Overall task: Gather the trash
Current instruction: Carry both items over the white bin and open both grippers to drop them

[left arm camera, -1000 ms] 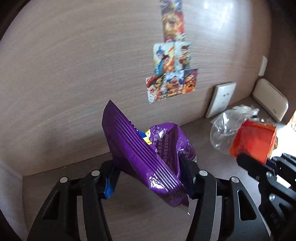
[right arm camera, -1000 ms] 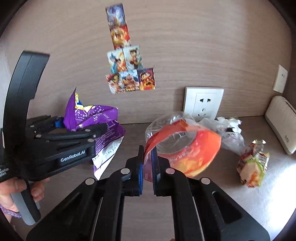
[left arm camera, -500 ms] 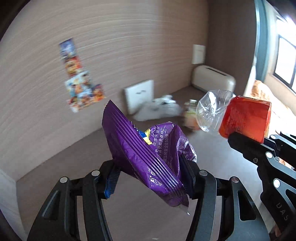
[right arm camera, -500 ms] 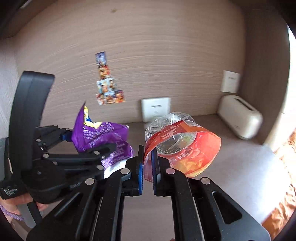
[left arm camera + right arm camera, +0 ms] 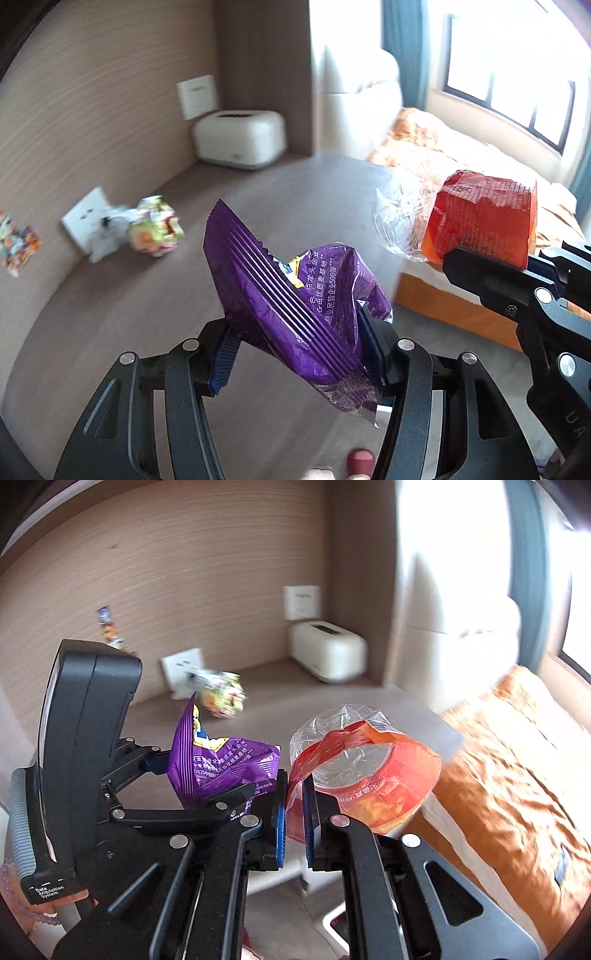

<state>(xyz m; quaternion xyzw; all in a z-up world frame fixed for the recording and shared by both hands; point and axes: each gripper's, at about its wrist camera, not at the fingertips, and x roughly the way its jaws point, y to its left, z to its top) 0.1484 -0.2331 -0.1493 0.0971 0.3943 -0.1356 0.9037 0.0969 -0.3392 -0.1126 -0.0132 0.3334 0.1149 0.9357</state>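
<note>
The left tool (image 5: 299,354) clamps a purple wrapper (image 5: 295,295) (crimped edge up), its long axis running from 11 to 5 o'clock. At 3 o'clock, the right tool (image 5: 293,827) pinches an orange-labelled clear bottle (image 5: 365,771). A crumpled packet (image 5: 155,230) lies on the surface (image 5: 110,314) at 10 o'clock.

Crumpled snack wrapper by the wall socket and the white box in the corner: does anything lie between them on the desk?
Nothing. In both wrist views, the desk between the crumpled snack wrapper and the white box is bare.
</note>
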